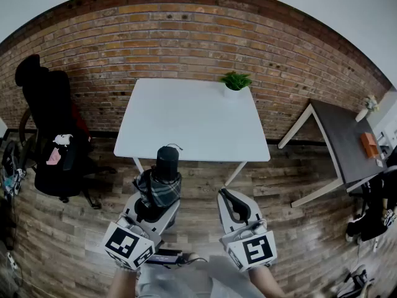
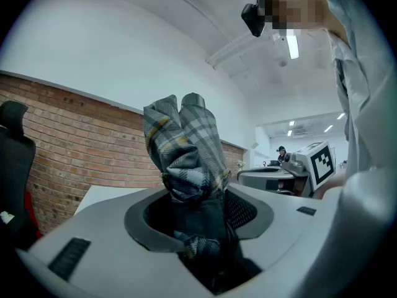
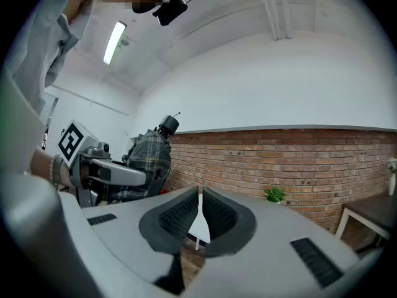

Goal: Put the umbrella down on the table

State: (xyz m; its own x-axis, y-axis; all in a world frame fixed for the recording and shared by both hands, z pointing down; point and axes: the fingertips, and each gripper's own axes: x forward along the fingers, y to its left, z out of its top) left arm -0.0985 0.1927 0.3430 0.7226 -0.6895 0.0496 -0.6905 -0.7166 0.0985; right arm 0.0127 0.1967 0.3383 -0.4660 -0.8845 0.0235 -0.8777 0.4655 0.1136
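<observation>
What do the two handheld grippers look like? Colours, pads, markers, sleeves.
Both the left gripper and right gripper have pale grey moulded shells with black ribbed pads. Each carries a white cube with black square markers. The person wears a light sleeve.

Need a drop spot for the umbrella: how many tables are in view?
2: a white table straight ahead by the brick wall, a dark table at the right. Others may lie outside the frame.
</observation>
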